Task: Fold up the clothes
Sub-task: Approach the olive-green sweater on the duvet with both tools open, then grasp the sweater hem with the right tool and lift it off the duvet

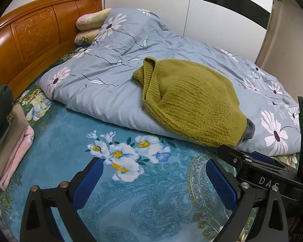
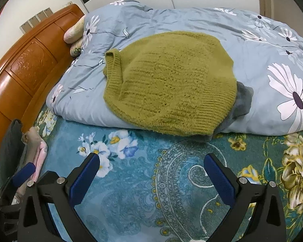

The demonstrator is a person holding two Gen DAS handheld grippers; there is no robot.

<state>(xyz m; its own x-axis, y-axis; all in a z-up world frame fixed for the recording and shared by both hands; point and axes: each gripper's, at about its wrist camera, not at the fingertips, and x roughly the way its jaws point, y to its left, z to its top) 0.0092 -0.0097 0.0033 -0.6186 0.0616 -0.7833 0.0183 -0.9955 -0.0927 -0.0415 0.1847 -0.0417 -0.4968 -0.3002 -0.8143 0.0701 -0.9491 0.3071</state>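
Sweater (image 2: 167, 84) draped over duvet (image 1: 103, 84) edge, grey garment (image 2: 242, 98) peeking from under hem. Left gripper (image 1: 153, 179) and right gripper (image 2: 151, 177) both spread, empty. Tip: pinch ribbed hem corners, drag onto flat bedsheet (image 2: 131, 181).

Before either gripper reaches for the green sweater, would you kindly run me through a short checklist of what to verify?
1. Left gripper jaws open, holding nothing: ok.
2. Right gripper jaws open, holding nothing: ok.
3. Green sweater in view and uncovered: ok.
4. Sweater lying flat: not ok, it drapes over the quilt edge, one strap bunched.
5. Grey garment beneath the hem free of the sweater: cannot tell.
6. Folded stack apart from the sweater: ok.
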